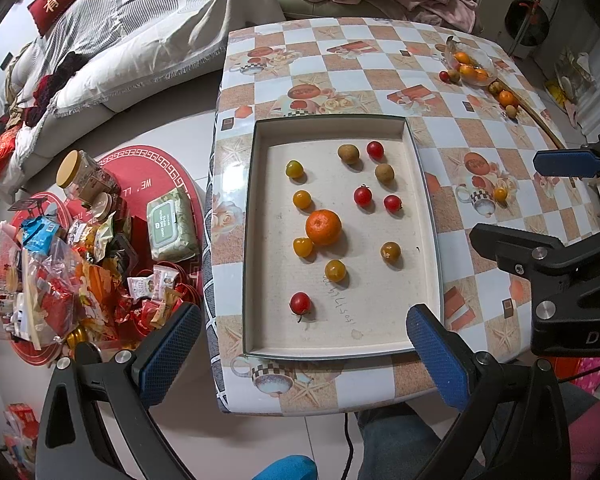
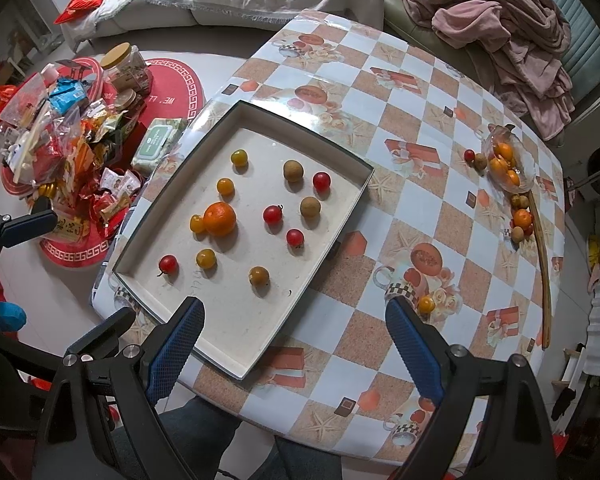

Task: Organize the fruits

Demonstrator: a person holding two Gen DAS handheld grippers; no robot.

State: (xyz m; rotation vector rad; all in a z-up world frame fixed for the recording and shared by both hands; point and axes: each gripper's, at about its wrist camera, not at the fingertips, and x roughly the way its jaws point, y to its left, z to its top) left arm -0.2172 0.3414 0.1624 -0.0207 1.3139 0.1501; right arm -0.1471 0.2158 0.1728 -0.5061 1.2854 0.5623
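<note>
Above a checkered worktop point(image 1: 340, 64), two grippers held steeply downward, both empty. Left gripper point(image 1: 304, 354) spread wide over the near edge of a shallow tray point(image 1: 256, 240); right gripper point(image 2: 296, 344) likewise spread wide, poised over the tray's near corner and the bare cloth beside it.

In the tray, loose and mostly apart: one tangerine point(image 1: 323, 227) near the middle, touching a small yellow tomato point(image 1: 303, 247); four red cherry tomatoes, among them one point(image 1: 300, 303) nearest the left gripper; further yellow tomatoes and brownish longans point(image 1: 348, 153) scattered toward the far side.

At the worktop's far right corner, a clear bowl point(image 2: 510, 168) with oranges inside, a red tomato point(image 2: 469, 155) and a longan just beside it, more fruit strung along a wooden stick point(image 2: 540, 264). One small yellow tomato point(image 2: 426, 304) alone on the cloth, close by the right gripper's right finger.

On the floor to the left, snack packets point(image 1: 52, 280), jars and a wipes pack point(image 1: 172, 226) on red mats.
</note>
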